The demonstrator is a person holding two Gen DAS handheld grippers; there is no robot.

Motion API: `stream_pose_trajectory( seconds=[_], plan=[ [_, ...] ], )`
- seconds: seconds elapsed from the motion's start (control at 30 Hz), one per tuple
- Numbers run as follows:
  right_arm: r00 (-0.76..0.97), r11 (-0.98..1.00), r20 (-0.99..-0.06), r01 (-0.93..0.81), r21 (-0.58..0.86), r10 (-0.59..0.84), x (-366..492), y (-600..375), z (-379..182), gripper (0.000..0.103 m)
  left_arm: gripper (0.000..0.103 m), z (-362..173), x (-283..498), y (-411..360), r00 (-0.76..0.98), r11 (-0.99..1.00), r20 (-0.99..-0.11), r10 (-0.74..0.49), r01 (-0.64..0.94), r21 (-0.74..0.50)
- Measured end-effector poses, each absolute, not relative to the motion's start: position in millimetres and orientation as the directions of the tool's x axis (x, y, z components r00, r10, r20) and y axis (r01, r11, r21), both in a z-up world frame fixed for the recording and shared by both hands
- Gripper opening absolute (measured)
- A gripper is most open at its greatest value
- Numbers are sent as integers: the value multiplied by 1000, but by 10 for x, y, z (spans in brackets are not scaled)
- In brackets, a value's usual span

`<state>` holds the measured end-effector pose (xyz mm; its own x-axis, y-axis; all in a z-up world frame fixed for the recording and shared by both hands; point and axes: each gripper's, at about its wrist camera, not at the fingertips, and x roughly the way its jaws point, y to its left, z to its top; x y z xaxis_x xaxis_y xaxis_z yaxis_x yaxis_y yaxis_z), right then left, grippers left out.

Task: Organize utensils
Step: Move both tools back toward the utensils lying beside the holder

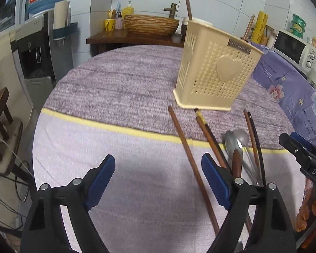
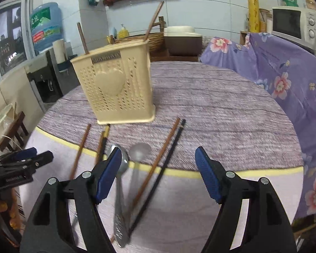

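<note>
A cream perforated utensil holder (image 1: 217, 67) (image 2: 120, 88) with a heart on its side stands on the round table, two brown chopsticks (image 2: 83, 38) upright in it. In front of it lie loose utensils: a single brown chopstick (image 1: 191, 164), a brown and black pair (image 1: 208, 135), two metal spoons (image 1: 236, 141) (image 2: 121, 162), and another brown and black pair (image 2: 158, 160). My left gripper (image 1: 158, 160) is open above the cloth, the single chopstick just inside its right finger. My right gripper (image 2: 158, 154) is open over the spoons and the right-hand pair, holding nothing.
The table wears a purple cloth (image 1: 120, 80) with a yellow stripe. A floral purple cover (image 2: 284, 80) and a microwave (image 2: 292, 23) are to the right. A water dispenser (image 1: 38, 48) and a wooden chair (image 1: 2, 113) stand left of the table; a basin (image 1: 151, 23) is behind.
</note>
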<state>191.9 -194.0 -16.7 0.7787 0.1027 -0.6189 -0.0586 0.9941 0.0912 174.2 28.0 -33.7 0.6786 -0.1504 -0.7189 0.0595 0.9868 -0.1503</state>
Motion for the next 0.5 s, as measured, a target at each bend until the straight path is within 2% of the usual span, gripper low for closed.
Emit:
stream_pose_trajectory(
  seconds=[0.27, 0.5],
  plan=[
    [742, 994, -661, -74, 83, 111, 1880, -1924, -320, 72, 58, -527, 1749, 179, 624, 982, -760, -183, 89, -164],
    [711, 984, -680, -112, 140, 178, 1870, -1867, -355, 65, 50, -550, 1772, 81, 611, 981, -767, -196, 110, -163]
  ],
)
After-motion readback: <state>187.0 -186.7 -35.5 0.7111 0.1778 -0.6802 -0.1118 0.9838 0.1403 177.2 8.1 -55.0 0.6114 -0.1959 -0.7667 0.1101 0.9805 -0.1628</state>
